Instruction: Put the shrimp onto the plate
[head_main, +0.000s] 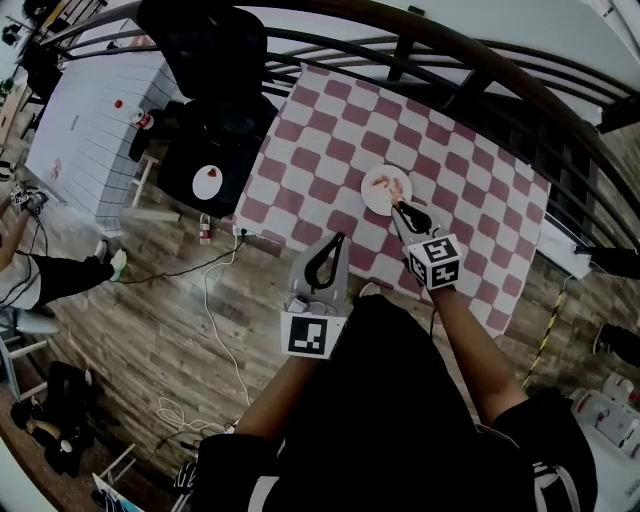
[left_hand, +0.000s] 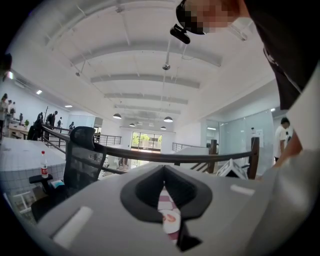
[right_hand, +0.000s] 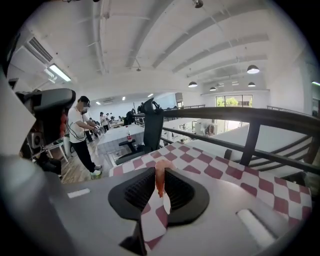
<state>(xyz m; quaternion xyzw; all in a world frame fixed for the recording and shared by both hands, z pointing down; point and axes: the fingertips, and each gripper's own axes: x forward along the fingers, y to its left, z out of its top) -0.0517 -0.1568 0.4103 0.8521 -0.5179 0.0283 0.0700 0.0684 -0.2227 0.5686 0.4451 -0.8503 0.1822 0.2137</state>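
Shrimp meat (head_main: 393, 187), orange-pink, shows on a white plate (head_main: 372, 195) in the head view. The plate sits on a table with a pink-and-white checked cloth (head_main: 330, 150). The right gripper (head_main: 403, 210) points its tips at the plate's near rim. The left gripper (head_main: 338, 240) hangs well apart to the left, at the cloth's near edge.

In the left gripper view, the left gripper (left_hand: 164, 185) is clenched on nothing, its dark pads meeting at the tips. The slit below them shows the checked cloth and the plate (left_hand: 169, 225), with a curled orange shrimp (left_hand: 171, 217) lying on it.

In the right gripper view, the right gripper (right_hand: 160, 172) is grasping a held shrimp (right_hand: 159, 182). It is a narrow, glossy, pale-pink-to-orange strip, upright between the ribbed pads and poking out above them. The cloth (right_hand: 215, 165) lies beyond. Far left stands a black office chair (right_hand: 152, 125).
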